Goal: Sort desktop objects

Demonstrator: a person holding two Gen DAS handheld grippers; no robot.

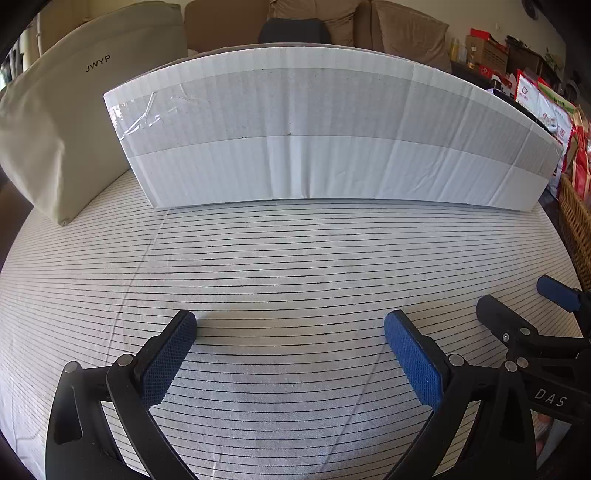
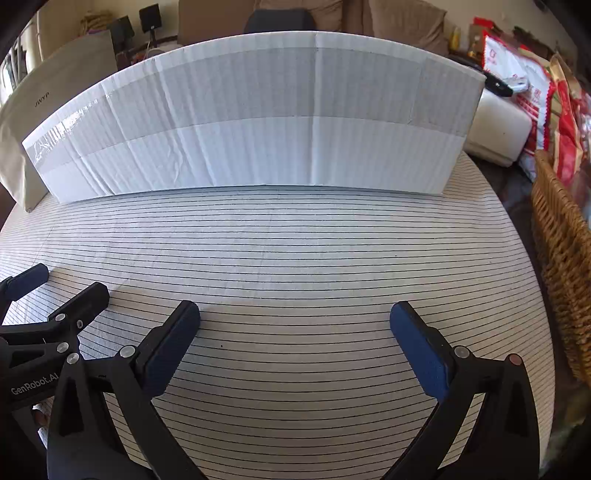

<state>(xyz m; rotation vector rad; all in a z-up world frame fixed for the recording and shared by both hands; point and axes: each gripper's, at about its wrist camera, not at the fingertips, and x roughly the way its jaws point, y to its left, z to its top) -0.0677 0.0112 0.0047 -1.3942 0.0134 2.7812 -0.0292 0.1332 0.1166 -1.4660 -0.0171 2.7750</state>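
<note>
A long white cardboard box [image 1: 325, 140] [image 2: 258, 129] stands across the far side of the table, its near wall facing me and its inside hidden. My left gripper [image 1: 290, 325] hangs open over the striped tablecloth [image 1: 280, 258], nothing between its blue pads. My right gripper [image 2: 295, 317] is open as well, over bare cloth [image 2: 288, 251]. The two grippers sit side by side: the right one's fingers [image 1: 509, 325] show at the right edge of the left wrist view, the left one's fingers [image 2: 70, 310] at the left edge of the right wrist view. No loose desktop object shows in either view.
A beige fabric bag [image 1: 62, 122] [image 2: 55, 81] marked JWYP stands left of the box. A wicker basket [image 2: 561, 229] [image 1: 576, 229] sits off the table's right edge, with red and white packets [image 2: 532, 81] behind it. A sofa with cushions [image 1: 351, 22] lies beyond.
</note>
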